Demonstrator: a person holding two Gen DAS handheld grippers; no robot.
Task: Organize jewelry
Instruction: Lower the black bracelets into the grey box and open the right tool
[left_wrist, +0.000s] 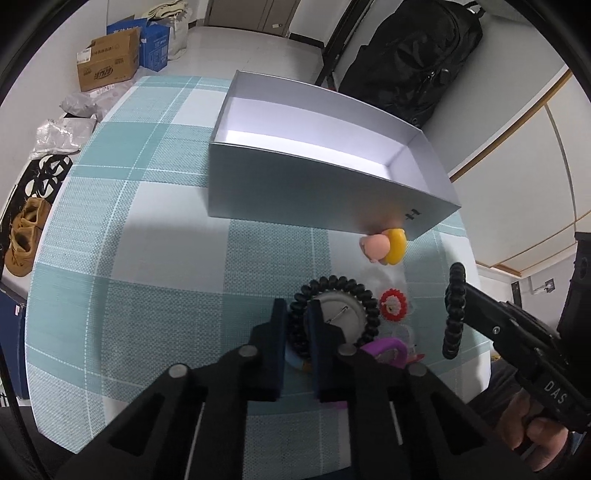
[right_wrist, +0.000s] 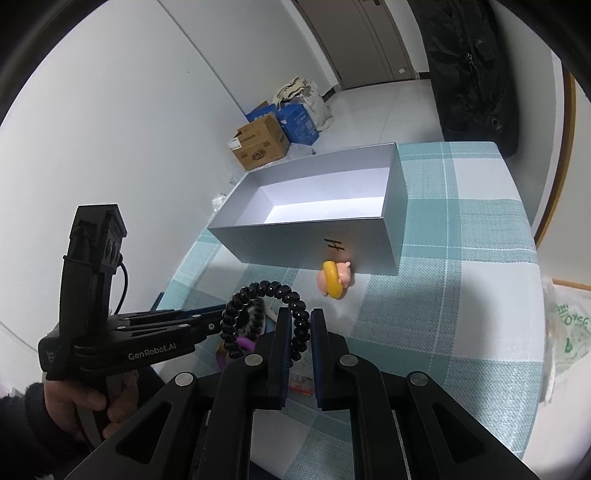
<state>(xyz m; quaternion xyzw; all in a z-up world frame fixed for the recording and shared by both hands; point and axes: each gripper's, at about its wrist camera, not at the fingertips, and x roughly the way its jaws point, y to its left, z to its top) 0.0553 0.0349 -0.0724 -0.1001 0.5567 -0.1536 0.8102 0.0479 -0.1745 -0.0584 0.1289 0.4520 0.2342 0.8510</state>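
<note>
Left gripper (left_wrist: 297, 317): sitting lowest in the left view, fingers straddling the near arc of a black coil (left_wrist: 334, 288) lying on the pile; whether the pads are pressing it I cannot tell
Right gripper (right_wrist: 297, 326): filling the bottom of the right view, fingers closing on a second coil tie (right_wrist: 271, 310), which is hanging lifted off the cloth
Pile: at lower centre of the left view, a round pin badge (left_wrist: 340, 314) is lying inside the coil, a red flower charm (left_wrist: 393, 304) just right of it, a purple piece (left_wrist: 384, 347) below
Pig charm (right_wrist: 334, 278): pink with a yellow ring, lying at centre of the right view, touching or nearly touching the box front
Box (left_wrist: 295, 184): grey, open, nothing showing inside, sitting in the upper middle of both views on the checked tablecloth (left_wrist: 129, 240)
Step in hand: judging by this, the right hand is carrying its tie toward the box while the left is taking the next coil
Next move: the right tie is needing to rise over the near wall before release; the left is needing a firm pinch on the coil alone, leaving the badge behind
Edges: the box's near rim is the one lip to clear
Room: open cloth is lying left of the pile and right of the box; the two grippers are working near each other over the pile
</note>
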